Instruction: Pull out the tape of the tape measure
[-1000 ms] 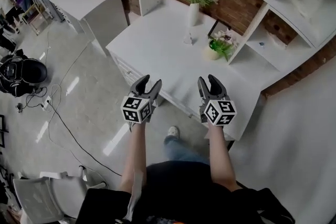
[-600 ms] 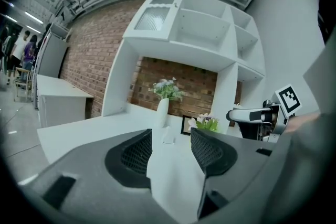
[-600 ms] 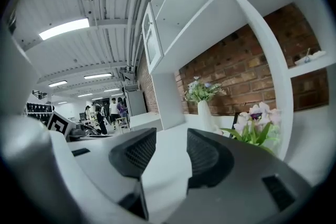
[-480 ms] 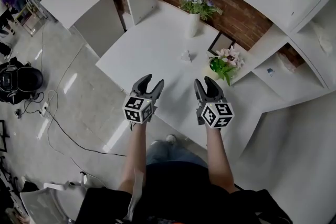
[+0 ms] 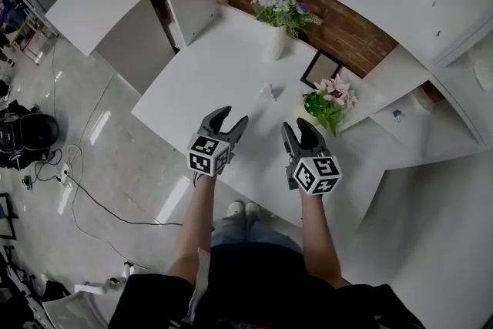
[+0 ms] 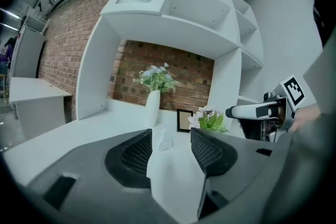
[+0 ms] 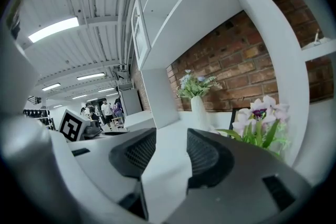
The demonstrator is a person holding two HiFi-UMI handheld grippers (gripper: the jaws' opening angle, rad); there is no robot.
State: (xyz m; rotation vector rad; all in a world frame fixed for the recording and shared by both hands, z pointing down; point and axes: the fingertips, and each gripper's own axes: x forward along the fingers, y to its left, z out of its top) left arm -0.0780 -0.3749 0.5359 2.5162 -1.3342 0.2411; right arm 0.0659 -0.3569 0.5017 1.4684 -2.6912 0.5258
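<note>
Above the near edge of the white desk (image 5: 200,96), the left gripper (image 5: 233,118) and the right gripper (image 5: 297,125) are hovering side by side. Each has its jaws standing apart with nothing between them, and each gripper's own view is showing only bare desktop through the gap. Ahead of them a small pale object (image 5: 267,91) is lying alone on the desktop, nearer the left gripper's line. It is probably the tape measure, though it is too small to tell for certain, and no tape is showing out of it. Beyond it a white vase (image 5: 277,42) of flowers is standing by the brick wall, with a dark picture frame (image 5: 317,70) and a green pot of flowers (image 5: 326,105) off to the right. Nothing is being held yet, so the reach looks like the step in hand. The risk is lying in how light that little thing seems: a jaw arriving off-centre could send it sliding toward the vase. If one gripper is not pinning the case firmly while the other is drawing the tip, the whole case may drag along instead.
</note>
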